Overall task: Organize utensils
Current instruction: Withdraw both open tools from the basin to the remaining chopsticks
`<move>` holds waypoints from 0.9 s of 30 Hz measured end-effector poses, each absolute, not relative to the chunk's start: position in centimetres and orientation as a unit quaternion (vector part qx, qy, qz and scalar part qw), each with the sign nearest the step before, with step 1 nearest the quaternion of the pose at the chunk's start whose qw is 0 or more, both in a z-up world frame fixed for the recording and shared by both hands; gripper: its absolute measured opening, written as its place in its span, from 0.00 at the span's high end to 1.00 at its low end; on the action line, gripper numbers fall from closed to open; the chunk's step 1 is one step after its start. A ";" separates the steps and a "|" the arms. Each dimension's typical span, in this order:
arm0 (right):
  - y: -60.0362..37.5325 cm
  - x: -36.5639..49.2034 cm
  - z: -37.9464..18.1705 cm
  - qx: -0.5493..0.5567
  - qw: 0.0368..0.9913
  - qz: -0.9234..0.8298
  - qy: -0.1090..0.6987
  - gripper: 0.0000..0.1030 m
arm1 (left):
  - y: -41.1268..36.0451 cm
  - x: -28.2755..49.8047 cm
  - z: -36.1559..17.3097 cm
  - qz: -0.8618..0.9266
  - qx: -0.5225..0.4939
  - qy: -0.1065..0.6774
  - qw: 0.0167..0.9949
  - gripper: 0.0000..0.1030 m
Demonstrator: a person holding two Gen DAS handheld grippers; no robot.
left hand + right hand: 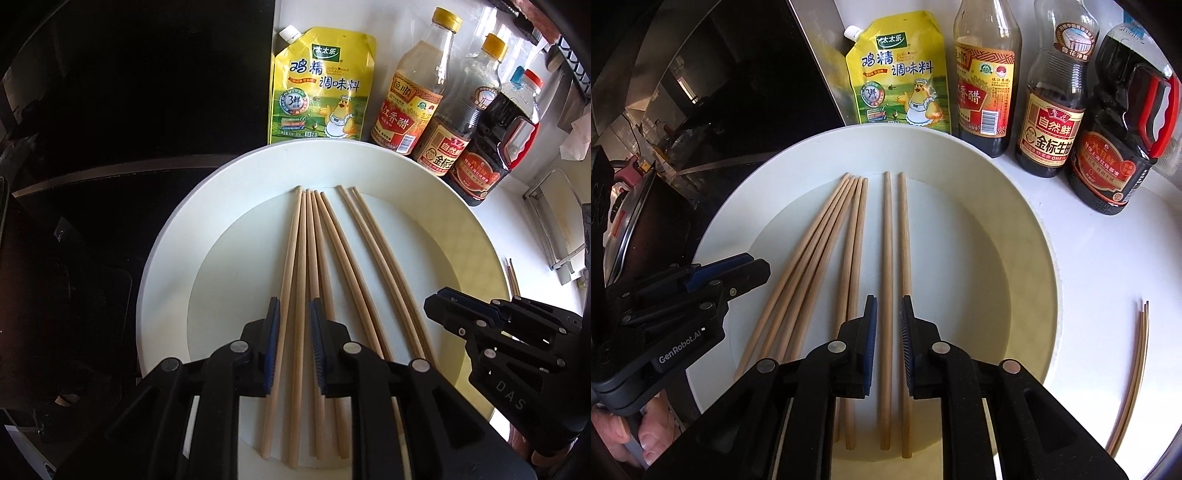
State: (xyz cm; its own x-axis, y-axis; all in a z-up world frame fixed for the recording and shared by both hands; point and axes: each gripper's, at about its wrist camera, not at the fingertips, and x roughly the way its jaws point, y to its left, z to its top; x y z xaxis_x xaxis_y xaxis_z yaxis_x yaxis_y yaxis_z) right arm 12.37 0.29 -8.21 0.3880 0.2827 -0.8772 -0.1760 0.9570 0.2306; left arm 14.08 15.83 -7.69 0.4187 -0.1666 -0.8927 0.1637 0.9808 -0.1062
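Tools both gape narrowly over the white plate [1015,221], left tool [293,302] and right tool [888,299] each astride loose chopsticks [886,258], with sauce bottles [1049,110] behind on the bench [1108,258].

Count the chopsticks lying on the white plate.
6, all on the plate: four fanned together at left, two parallel at right. More chopsticks lie off the plate on the counter.

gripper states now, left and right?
Left gripper: open, straddling wooden chopsticks on the round white plate, gripping nothing.
Right gripper: open, likewise.
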 end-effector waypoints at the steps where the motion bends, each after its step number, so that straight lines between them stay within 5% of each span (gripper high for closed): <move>1: 0.3 12.2 -8.1 0.050 0.833 0.138 0.534 0.88 | 15.8 13.9 -7.5 -0.098 -0.001 0.529 0.843 0.79; 18: -2.4 7.6 -4.7 0.061 0.853 0.128 0.502 0.83 | 13.7 9.6 -3.8 -0.104 0.006 0.492 0.864 0.58; 27: -5.3 5.3 -4.5 0.076 0.858 0.100 0.498 0.82 | 11.0 7.9 -3.9 -0.133 0.017 0.495 0.858 0.57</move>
